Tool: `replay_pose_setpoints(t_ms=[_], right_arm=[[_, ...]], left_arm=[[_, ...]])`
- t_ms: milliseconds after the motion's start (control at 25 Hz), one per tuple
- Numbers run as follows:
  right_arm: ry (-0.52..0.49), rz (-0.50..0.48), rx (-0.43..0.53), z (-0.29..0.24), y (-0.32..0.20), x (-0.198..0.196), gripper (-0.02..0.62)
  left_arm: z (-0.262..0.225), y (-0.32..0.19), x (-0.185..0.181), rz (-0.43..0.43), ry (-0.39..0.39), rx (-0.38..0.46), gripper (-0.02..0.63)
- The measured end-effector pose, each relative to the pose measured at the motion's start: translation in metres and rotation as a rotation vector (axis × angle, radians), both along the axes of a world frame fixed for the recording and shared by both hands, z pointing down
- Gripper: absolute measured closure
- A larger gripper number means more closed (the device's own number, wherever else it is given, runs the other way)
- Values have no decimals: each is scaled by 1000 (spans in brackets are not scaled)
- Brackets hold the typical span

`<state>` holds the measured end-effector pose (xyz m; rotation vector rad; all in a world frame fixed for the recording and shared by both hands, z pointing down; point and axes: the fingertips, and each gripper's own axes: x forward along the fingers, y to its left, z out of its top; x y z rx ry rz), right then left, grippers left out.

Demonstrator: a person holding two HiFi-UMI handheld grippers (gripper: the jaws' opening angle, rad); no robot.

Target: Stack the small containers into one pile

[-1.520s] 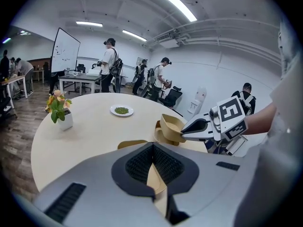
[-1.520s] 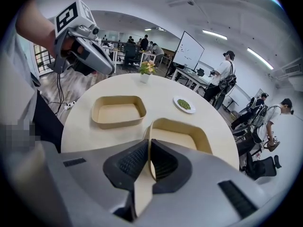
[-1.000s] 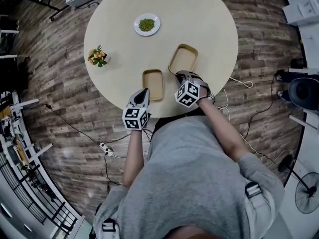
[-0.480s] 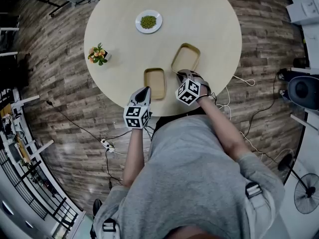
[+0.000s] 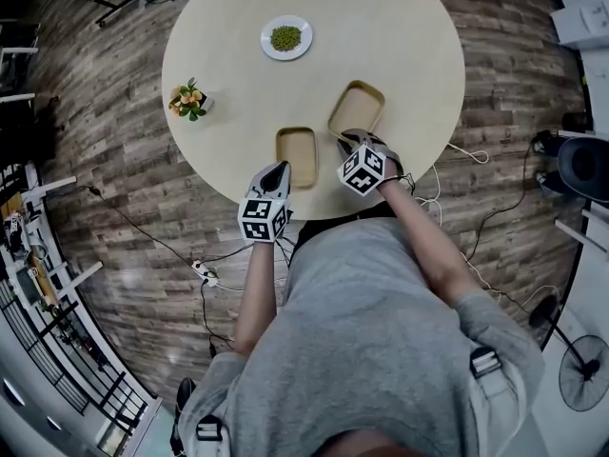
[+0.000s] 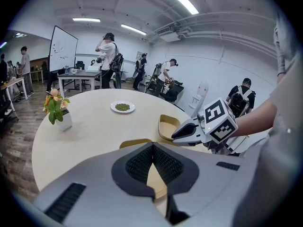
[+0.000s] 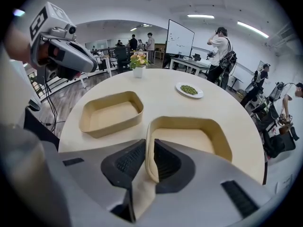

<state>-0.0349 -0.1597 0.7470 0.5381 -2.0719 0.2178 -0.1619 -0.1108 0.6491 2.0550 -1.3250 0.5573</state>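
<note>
Two tan, shallow containers lie side by side on the round table. My right gripper is shut on the near wall of the right container; in the right gripper view the rim runs up between the closed pads. The left container rests flat and free. My left gripper hovers at that container's near left corner, shut, with nothing held. In the left gripper view its tips meet above the container, and the right gripper shows beyond.
A white plate of green bits sits at the far side of the table, and a small potted flower at its left. The near table edge lies just under both grippers. Cables and a power strip lie on the floor. People stand in the background.
Nothing has visibly moved on the table; both grippers keep their places and grips. Only the head view has shifted slightly.
</note>
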Motion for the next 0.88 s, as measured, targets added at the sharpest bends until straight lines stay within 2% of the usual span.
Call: replay_pose_setpoints(t_ms=[880], right_arm=[[-91, 59, 73, -38, 9, 25, 525]], left_arm=[[-22, 8, 15, 10, 15, 78, 589]])
